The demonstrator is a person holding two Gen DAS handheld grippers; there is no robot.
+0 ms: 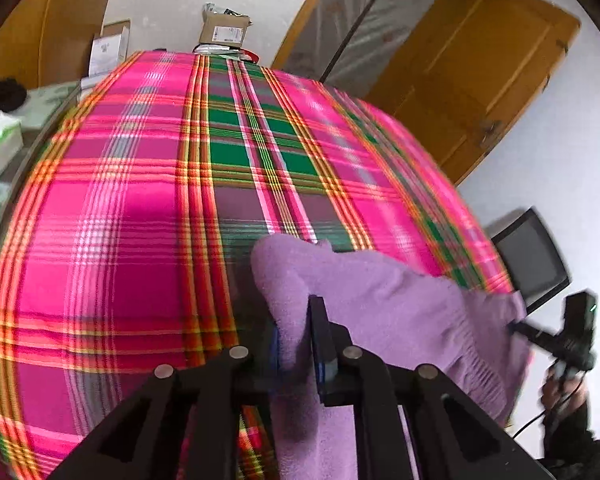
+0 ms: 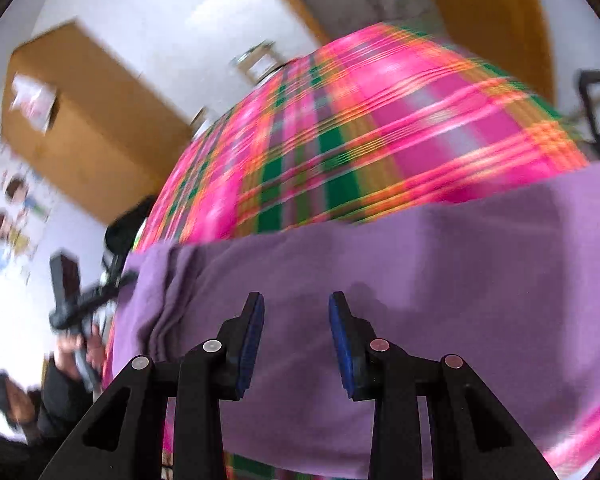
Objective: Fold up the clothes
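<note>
Sideways, purple garment (image 2: 380, 248) across plaid bed (image 1: 120, 208) — left hand-held gripper (image 1: 296, 344) pinching it.

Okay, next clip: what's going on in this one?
A person with a handheld gripper in each hand is folding a purple garment on a bed covered by a pink plaid blanket. The left gripper is clamped on a bunched edge of the garment. The right gripper hangs over the cloth with its jaws apart and nothing between them. The fold is not yet finished; the garment lies partly doubled and rumpled.
</note>
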